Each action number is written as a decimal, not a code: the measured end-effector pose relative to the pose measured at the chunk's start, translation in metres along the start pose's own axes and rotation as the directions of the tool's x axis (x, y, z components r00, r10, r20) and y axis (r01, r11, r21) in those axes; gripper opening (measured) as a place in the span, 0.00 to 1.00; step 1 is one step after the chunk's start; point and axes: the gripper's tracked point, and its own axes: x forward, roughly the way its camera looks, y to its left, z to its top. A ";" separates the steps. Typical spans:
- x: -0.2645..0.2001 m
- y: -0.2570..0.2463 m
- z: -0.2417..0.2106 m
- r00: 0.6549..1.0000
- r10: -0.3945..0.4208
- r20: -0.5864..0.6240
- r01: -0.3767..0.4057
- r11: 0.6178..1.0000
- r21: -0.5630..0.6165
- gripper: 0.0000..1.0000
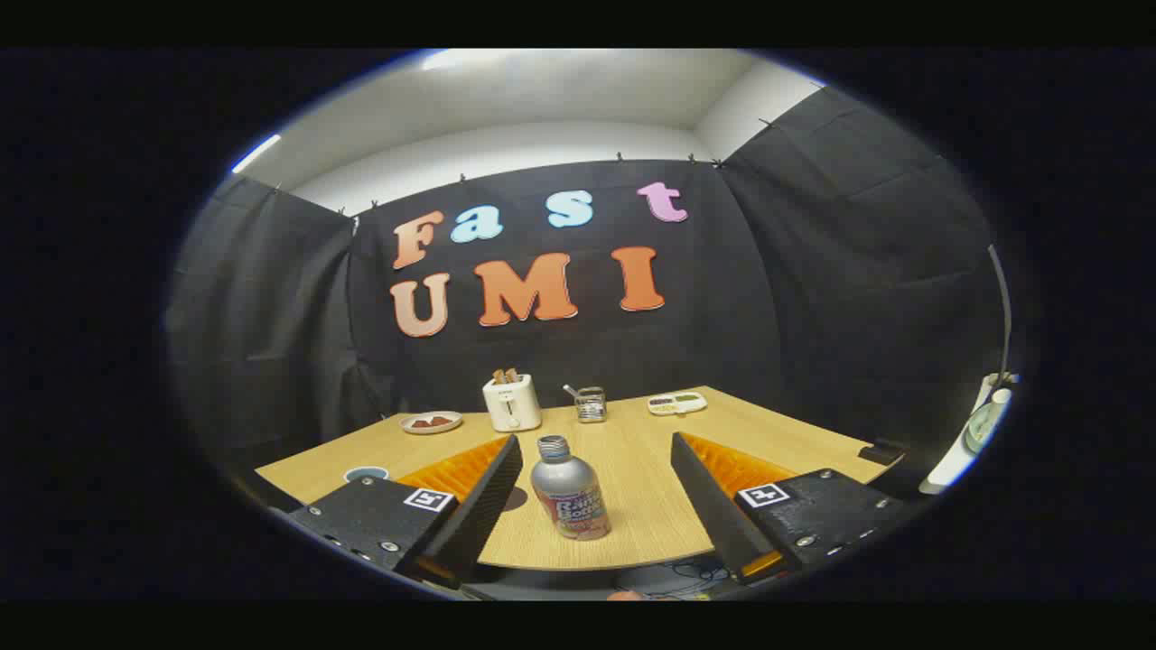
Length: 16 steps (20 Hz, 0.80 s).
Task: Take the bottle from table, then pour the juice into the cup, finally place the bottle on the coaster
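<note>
The gripper [596, 492] had its two fingers spread wide apart, and they touched nothing. The bottle [568, 492] stood up straight on the wooden table [650, 533], right between the fingers, near the table's front edge. It had no cap on top. Just past the left finger lay a small round coaster [366, 473]. Farther back sat a plate [431, 422], a white toaster [511, 403] with bread sticking up, a clear cup [591, 404], and a flat tray [676, 403].
</note>
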 end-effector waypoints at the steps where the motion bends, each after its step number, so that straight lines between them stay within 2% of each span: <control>1: 0.001 0.000 -0.002 1.000 0.000 -0.010 0.000 1.000 -0.007 0.99; 10: -0.011 0.004 -0.028 0.999 -0.009 -0.037 0.010 1.000 0.029 0.99; 14: -0.008 0.006 -0.029 0.999 -0.012 -0.041 0.011 1.000 -0.019 0.98; 16: 0.006 0.014 -0.026 0.999 0.021 -0.036 -0.022 0.999 -0.045 0.98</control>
